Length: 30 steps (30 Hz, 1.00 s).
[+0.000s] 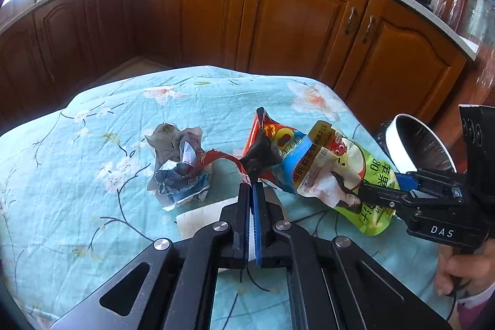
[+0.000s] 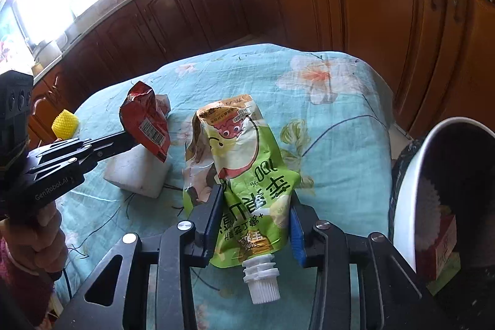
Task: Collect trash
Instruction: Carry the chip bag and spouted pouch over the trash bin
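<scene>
Here the left tool (image 1: 251, 190) pinches the red wrapper (image 2: 145, 121); the right tool (image 2: 255, 218) gapes around the half-hidden green pouch (image 2: 247, 172).

Red wrapper (image 2: 145, 122) lifted; green spouted pouch (image 2: 247, 184) flat; crumpled foil (image 1: 179, 163) beside.

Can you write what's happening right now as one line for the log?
left gripper: shut on red wrapper | right gripper: open around green juice pouch | bin: beside table, right | crumpled wrapper: on tablecloth

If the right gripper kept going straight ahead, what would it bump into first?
Probably the green juice pouch. The right gripper is open, with the pouch lying on the flowered tablecloth between its fingers, spout end nearest the camera. Depth is unclear, so it may slide over the pouch rather than push it.
</scene>
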Available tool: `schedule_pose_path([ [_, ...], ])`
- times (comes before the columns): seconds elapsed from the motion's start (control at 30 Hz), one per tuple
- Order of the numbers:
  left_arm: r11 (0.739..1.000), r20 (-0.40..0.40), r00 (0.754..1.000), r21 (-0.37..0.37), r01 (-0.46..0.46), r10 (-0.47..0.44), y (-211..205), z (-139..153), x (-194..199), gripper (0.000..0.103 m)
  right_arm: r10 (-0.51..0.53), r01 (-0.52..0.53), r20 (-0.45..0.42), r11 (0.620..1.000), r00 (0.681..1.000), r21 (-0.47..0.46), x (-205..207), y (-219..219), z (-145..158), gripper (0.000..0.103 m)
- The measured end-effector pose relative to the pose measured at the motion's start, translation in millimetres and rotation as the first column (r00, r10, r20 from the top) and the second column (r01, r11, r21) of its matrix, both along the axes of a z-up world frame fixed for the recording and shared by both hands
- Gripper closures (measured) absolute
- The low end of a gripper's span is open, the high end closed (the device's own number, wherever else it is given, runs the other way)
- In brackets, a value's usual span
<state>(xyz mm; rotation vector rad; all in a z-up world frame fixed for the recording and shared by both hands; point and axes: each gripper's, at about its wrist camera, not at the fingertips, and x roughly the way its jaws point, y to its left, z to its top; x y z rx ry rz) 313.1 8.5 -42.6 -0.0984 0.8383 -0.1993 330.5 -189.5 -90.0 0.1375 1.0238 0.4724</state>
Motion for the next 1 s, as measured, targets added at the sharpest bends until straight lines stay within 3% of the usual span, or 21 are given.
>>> schedule_pose_path([
  [0.3, 0.993, 0.01, 0.999, -0.108, 0.043, -0.042, -1.7, 10.5, -33.7, 0.103, -0.142, 0.136, 0.045, 0.984, 0.989, 0.114, -44.8, -47.3, 26.3, 0.065],
  [1.0, 0.965, 0.046, 0.969, -0.092, 0.245, -0.241, -96.7, 34.2, -51.5, 0.103, -0.353, 0.343, 0.081, 0.932, 0.932, 0.113, -97.5, -147.4, 40.2, 0.065],
])
